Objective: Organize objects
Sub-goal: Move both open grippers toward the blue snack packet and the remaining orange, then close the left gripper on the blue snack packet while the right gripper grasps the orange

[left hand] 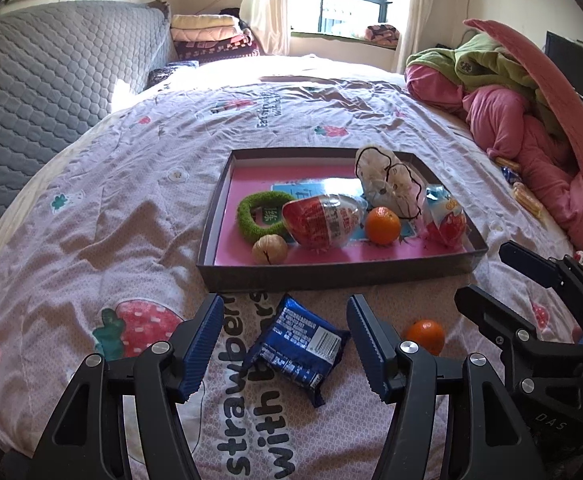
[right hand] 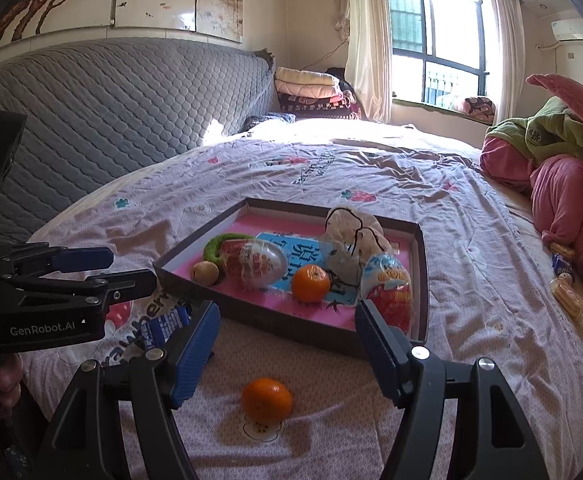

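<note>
Hovering low over a bedsheet (left hand: 91, 208) w/ strawberry print, two hand-held grippers point toward a shallow dark tray (left hand: 331, 270) w/ pink floor. Left gripper (left hand: 283, 344) sits level, jaws spread wide, gripping nothing; a blue snack packet (left hand: 297, 346) lies on the sheet between its blue pads (left hand: 201, 344), not touching either. Right gripper (right hand: 287, 348) is just to the right of it, also level, jaws equally wide, empty; a loose orange (right hand: 266, 399) rests on the sheet between and below its fingers, near the tray's front wall. Inside the tray: green fuzzy ring (left hand: 257, 216), walnut (left hand: 269, 250) at front left, big red-and-clear egg-shaped pack (left hand: 323, 220) in the middle, 2nd orange (left hand: 382, 225) beside it, smaller egg pack (left hand: 445, 218) at right, white pouch w/ dark cord (left hand: 387, 182) behind. Pink & green bedding (left hand: 511, 120) is piled at far right; grey quilted headboard (left hand: 51, 68) at left.
</note>
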The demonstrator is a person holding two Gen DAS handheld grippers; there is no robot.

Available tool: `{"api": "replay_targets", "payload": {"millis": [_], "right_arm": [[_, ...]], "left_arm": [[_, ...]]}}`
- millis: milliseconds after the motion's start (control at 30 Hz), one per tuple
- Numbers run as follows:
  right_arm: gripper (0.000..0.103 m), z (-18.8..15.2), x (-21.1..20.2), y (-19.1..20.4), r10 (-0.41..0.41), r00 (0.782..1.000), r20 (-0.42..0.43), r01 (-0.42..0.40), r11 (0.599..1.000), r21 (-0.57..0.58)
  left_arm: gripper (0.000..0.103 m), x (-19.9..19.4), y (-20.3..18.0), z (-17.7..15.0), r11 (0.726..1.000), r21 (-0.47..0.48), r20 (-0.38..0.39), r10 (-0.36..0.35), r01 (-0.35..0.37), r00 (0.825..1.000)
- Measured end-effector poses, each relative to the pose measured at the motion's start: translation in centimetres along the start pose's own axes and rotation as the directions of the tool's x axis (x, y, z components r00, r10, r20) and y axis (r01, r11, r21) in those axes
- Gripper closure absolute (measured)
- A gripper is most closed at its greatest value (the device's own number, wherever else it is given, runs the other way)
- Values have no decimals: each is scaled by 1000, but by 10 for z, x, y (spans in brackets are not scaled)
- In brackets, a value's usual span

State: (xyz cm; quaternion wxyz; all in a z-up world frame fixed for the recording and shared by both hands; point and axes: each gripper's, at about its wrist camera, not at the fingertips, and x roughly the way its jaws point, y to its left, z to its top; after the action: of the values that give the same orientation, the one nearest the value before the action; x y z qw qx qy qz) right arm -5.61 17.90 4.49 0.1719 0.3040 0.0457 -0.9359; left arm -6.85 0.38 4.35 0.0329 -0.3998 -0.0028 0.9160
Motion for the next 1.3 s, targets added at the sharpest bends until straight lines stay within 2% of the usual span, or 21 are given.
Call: {"api": "replay_targets", "payload": {"millis": [467,800,1000,1233,1300], "right_arm": [[33,-30,11,7,2,993,-121,-4,1000,-22],[33,-42,26,11,3,983,-185,-9,999,-31],[33,-47,36,13,-4,978,-211,-6,999,-45],[33,-52,45,14,-9,976,-219,-1,999,-48],[36,-52,48,13,-10,975,-220,1,999,-42]], "left_arm": [[34,23,-4,-37,993,120,-44,-15,20,999],[33,42,-8,-42,981,192,-34,-1,8,999],[30,49,-9,-38,981,195,-26,-21,25,999],[27,62,-2,-33,984,153,-32,-87,91,996],[27,66,-2,-33,984,141,-38,-102,107,994]]}}
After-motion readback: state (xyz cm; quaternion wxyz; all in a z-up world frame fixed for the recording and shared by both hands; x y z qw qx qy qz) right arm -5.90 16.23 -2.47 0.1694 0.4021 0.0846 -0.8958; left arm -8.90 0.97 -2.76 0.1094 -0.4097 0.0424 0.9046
